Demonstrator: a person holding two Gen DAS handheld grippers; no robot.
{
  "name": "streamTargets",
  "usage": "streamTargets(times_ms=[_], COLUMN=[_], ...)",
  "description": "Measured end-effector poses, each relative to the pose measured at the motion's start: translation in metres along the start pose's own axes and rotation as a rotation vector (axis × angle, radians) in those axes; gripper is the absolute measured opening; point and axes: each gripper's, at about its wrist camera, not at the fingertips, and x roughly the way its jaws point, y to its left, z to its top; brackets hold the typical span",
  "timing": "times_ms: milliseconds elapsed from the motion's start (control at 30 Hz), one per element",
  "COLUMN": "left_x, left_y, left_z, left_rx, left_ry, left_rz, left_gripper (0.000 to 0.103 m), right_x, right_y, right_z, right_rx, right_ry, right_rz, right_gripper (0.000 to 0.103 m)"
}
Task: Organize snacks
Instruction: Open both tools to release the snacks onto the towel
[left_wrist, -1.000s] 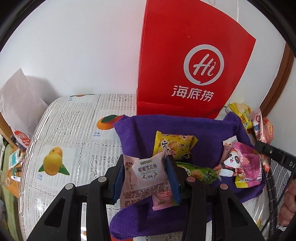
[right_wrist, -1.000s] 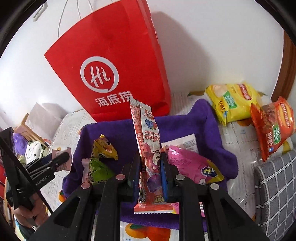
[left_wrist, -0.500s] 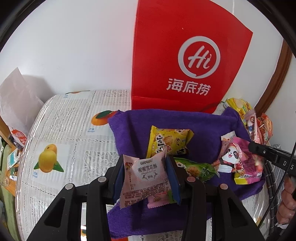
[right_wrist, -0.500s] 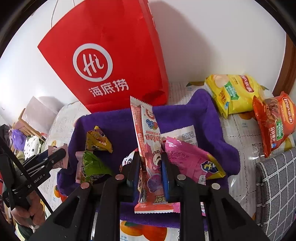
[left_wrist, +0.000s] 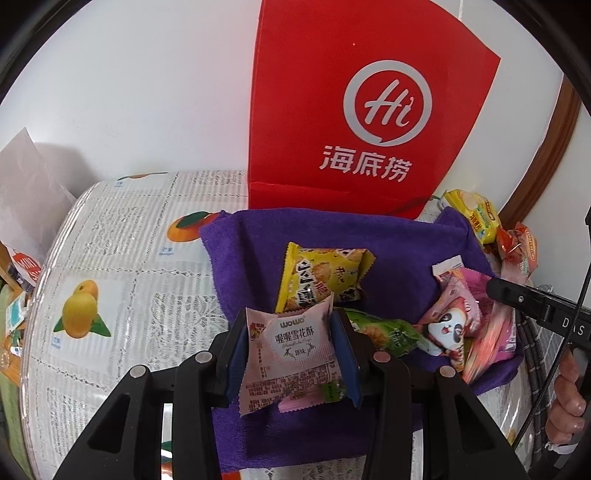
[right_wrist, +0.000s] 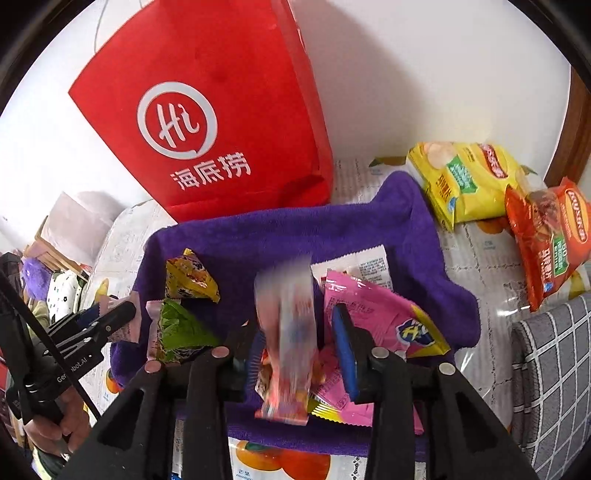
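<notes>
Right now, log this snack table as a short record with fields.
surface: purple towel on fruit-print tablecloth
backdrop: red paper bag standing behind towel
left tongs: shut on pale pink square snack packet
right tongs: jaws have just been opening; long pink-and-white stick wrapper blurred between them, pads clear of it
on towel: yellow biscuit packet, green packet, pink panda packet
off towel: yellow crisp bag, orange crisp bag
</notes>
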Motion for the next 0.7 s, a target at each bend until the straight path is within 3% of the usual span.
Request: streamTargets(times_ms=[533,700], left_x=[0.001,-0.005], left_y=[-0.007,-0.014], left_z=[-0.002,-0.003], left_rx=[0.000,0.022], left_ry=[-0.002,0.005], left_rz=[-0.035,-0.020], left_gripper=[0.041,0.048], right_x=[-0.011,-0.023], right_y=[0.003,0.010], right_z=[0.000,-0.002], right_rx=[-0.006,-0.017], right_ry=[-0.020,-0.034], right_rz=[0.025,0.025], right_gripper=[0.037,0.037])
